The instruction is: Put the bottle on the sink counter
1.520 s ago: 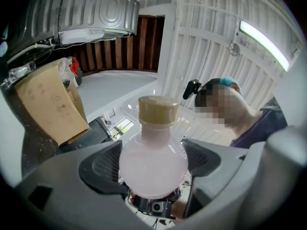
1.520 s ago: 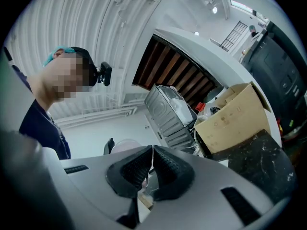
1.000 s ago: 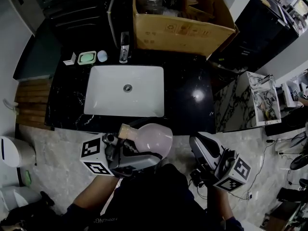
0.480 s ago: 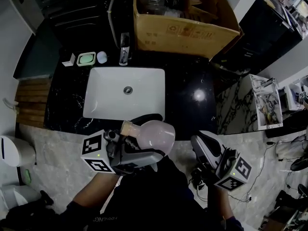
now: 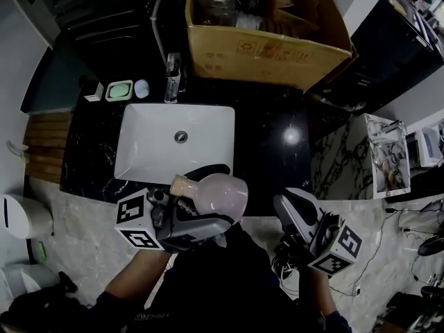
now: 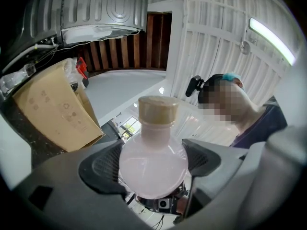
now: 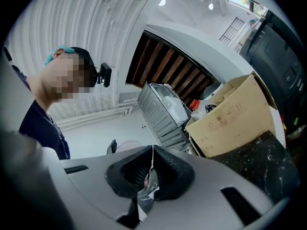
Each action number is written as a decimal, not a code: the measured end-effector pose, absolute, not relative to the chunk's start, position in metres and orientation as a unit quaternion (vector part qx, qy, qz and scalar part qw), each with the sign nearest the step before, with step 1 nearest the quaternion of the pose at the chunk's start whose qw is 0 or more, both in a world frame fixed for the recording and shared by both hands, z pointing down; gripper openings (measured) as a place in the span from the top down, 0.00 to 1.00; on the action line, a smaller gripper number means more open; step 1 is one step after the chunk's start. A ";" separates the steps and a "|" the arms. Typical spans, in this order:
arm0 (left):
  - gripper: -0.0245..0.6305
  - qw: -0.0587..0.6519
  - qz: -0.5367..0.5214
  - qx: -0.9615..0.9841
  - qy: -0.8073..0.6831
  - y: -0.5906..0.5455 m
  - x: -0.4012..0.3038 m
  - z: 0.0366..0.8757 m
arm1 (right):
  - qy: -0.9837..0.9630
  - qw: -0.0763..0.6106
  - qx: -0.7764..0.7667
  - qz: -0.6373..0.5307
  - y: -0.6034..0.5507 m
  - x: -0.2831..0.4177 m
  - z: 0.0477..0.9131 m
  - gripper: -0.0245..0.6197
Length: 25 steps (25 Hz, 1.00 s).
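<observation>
A round pale pink bottle (image 5: 218,194) with a tan cork-coloured cap (image 5: 180,184) lies sideways in my left gripper (image 5: 201,207), just over the front edge of the black sink counter (image 5: 267,151). In the left gripper view the bottle (image 6: 152,169) sits between both dark pads (image 6: 103,169), cap (image 6: 157,110) pointing away. The left gripper (image 6: 152,174) is shut on it. My right gripper (image 5: 290,210) hangs to the right below the counter's front edge. In the right gripper view, the right gripper (image 7: 152,169) is shut, pads touching and nothing between them.
A white rectangular basin (image 5: 175,144) is set in the counter, with a tap (image 5: 172,68) behind it and a green soap dish (image 5: 119,89) at the back left. A large open cardboard box (image 5: 267,26) stands at the counter's back. A white bin (image 5: 21,217) is at the left.
The view has shifted slightly, so the counter sits a little lower and nearer. The left gripper still holds the bottle at the counter's front edge, and the right gripper has barely moved.
</observation>
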<state>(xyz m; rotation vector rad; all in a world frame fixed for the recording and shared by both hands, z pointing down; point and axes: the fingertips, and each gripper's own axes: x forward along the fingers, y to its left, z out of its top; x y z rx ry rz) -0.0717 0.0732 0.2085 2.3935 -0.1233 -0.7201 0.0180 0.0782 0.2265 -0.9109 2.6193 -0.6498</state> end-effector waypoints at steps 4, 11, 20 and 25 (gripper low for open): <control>0.37 0.320 -0.269 0.907 -0.059 0.050 -0.058 0.214 | 0.910 0.144 -0.310 -0.236 0.056 0.033 0.232 0.92; 0.37 0.321 -0.250 0.909 -0.090 0.012 -0.034 0.230 | 0.912 0.142 -0.294 -0.250 0.017 0.059 0.243 0.92; 0.37 0.323 -0.242 0.905 -0.133 -0.028 -0.015 0.245 | 0.913 0.133 -0.279 -0.267 -0.022 0.090 0.255 0.92; 0.37 0.316 -0.223 0.908 -0.161 -0.048 -0.007 0.259 | 0.914 0.124 -0.270 -0.275 -0.039 0.100 0.263 0.92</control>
